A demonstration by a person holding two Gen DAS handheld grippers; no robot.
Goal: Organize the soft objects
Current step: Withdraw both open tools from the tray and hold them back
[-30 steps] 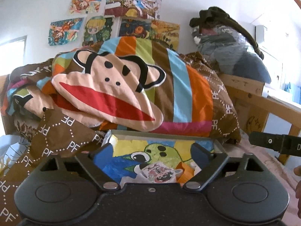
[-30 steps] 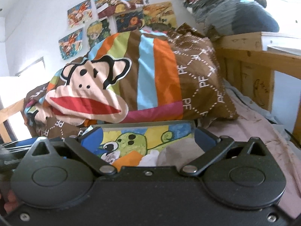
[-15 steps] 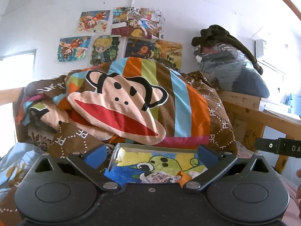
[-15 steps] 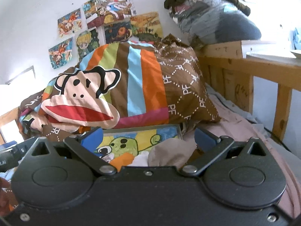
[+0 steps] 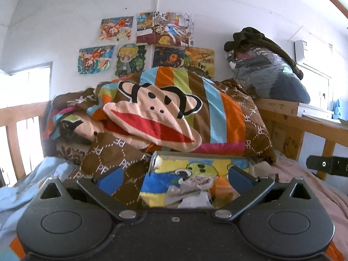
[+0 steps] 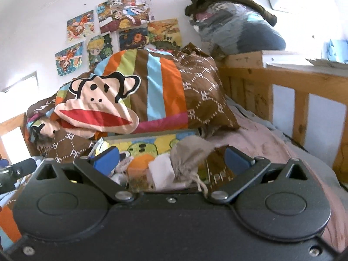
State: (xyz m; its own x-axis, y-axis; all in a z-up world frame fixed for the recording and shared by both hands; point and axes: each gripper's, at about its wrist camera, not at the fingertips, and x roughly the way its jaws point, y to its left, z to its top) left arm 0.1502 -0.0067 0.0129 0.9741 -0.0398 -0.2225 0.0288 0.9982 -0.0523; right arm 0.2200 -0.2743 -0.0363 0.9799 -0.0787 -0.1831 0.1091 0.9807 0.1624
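Observation:
A flat box with a colourful frog picture (image 5: 195, 174) lies on the bed and holds small soft items. It also shows in the right wrist view (image 6: 148, 145). A beige drawstring pouch (image 6: 191, 156) and a white cloth (image 6: 162, 171) lie in it. A crumpled printed cloth (image 5: 198, 181) lies there too. My left gripper (image 5: 173, 177) is open above the box's near edge. My right gripper (image 6: 171, 157) is open with the pouch between its fingers, not pinched. A monkey-face quilt (image 5: 165, 113) is heaped behind the box.
A wooden bed rail (image 6: 282, 87) runs along the right, with a bagged bundle of clothes (image 5: 267, 76) on top. Posters (image 5: 148, 45) hang on the white wall. A pink sheet (image 6: 261, 139) covers the mattress; a light blue cloth (image 5: 28, 184) lies at left.
Both grippers have pulled back and tilted up, so the quilt and box look farther away. The left gripper has shifted left of the box. Jaws stayed open.

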